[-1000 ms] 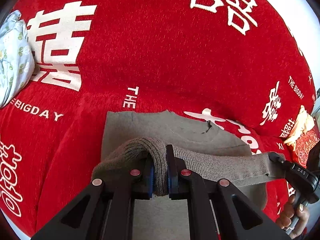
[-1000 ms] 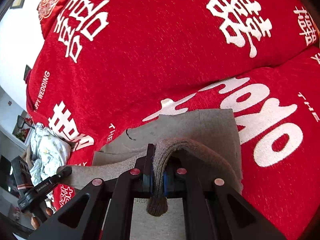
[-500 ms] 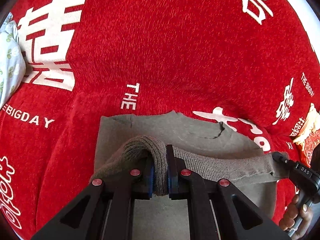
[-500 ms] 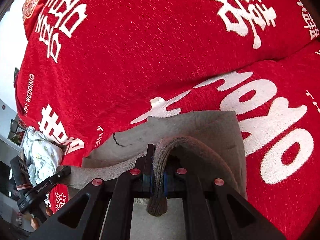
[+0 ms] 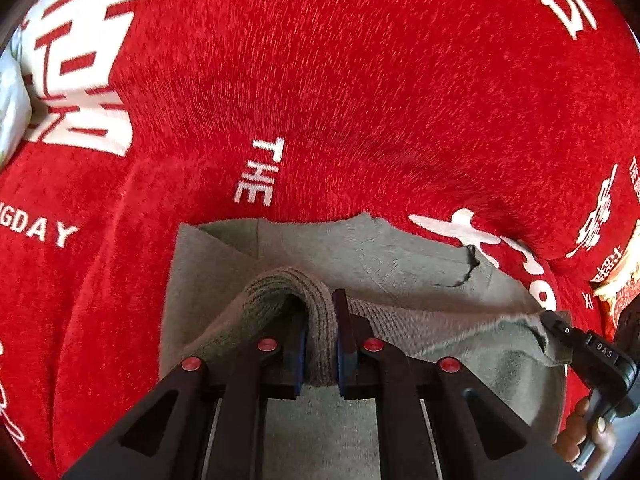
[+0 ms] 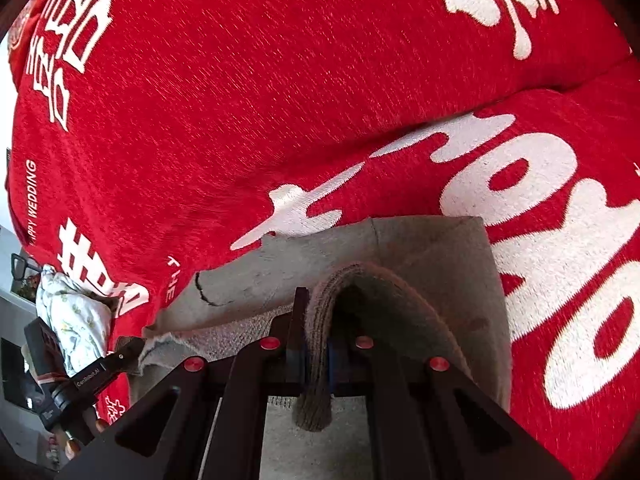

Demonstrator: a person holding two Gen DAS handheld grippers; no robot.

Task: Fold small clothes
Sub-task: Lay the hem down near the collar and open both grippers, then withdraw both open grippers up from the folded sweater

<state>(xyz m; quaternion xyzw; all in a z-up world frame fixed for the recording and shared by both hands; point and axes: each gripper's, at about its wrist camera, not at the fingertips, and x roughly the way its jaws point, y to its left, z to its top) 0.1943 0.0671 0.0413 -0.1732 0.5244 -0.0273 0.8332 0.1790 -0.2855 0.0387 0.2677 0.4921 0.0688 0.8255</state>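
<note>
A small grey-brown knit garment (image 5: 320, 248) lies on the red cover, also in the right wrist view (image 6: 424, 256). My left gripper (image 5: 322, 320) is shut on the ribbed hem at the garment's left corner. My right gripper (image 6: 316, 320) is shut on the ribbed hem at the right corner. The hem is stretched taut between them and held over the flat part of the garment. Each gripper shows in the other's view: the right one (image 5: 560, 330) at the right edge, the left one (image 6: 128, 354) at the lower left.
A red cover with white lettering (image 5: 320, 80) spreads over the seat and backrest (image 6: 280, 80). A pale floral cloth bundle (image 6: 76, 320) lies to the left. A red and gold packet (image 5: 624, 280) sits at the far right.
Both grippers have carried the ribbed hem forward over the garment toward its far edge. The far edge now lies closer in both views.
</note>
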